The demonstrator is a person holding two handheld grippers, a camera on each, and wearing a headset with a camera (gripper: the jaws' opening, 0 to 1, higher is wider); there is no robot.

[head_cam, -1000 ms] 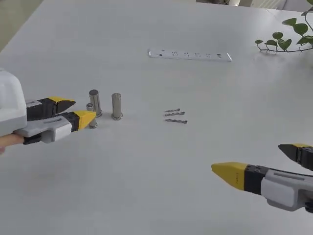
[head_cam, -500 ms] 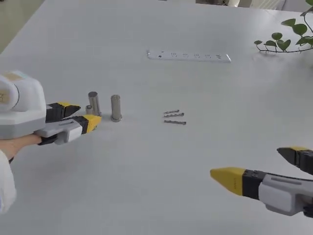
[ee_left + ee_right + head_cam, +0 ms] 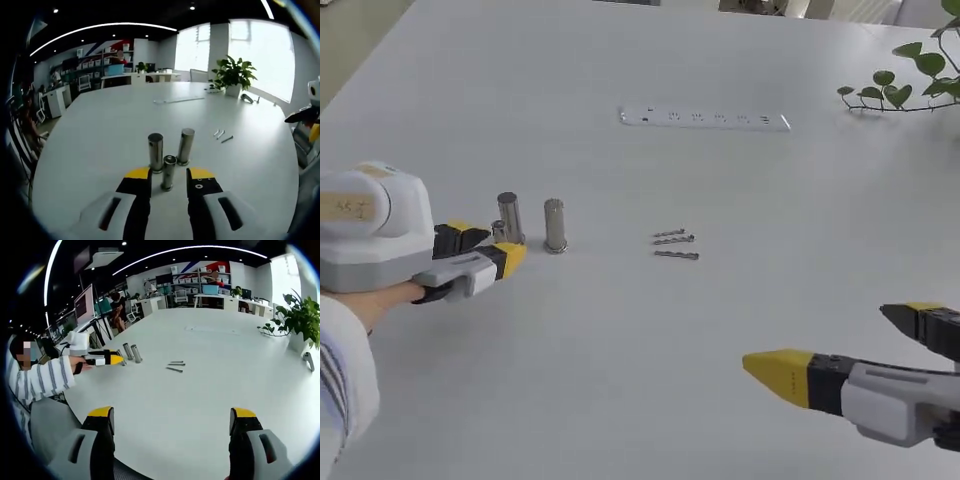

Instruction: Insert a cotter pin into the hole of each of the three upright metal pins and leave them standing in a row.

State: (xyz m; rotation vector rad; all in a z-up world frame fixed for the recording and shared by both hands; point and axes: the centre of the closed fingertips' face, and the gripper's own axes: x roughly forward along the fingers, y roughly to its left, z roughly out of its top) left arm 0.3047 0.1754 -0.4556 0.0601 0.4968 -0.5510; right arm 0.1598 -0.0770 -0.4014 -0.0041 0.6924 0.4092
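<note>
Three metal pins stand upright at the table's left: a tall one, another tall one, and a shorter one. My left gripper is open, its yellow-tipped jaws on either side of the short pin with small gaps showing. Three cotter pins lie loose to the right of the pins. My right gripper hangs wide open near the front right, holding nothing, well clear of the cotter pins.
A white power strip lies across the far middle of the table. A leafy plant reaches in at the far right corner. A striped sleeve shows behind the left gripper.
The left gripper's jaws have drawn closer together around the short pin. The right gripper has barely moved; the head camera has shifted slightly.
</note>
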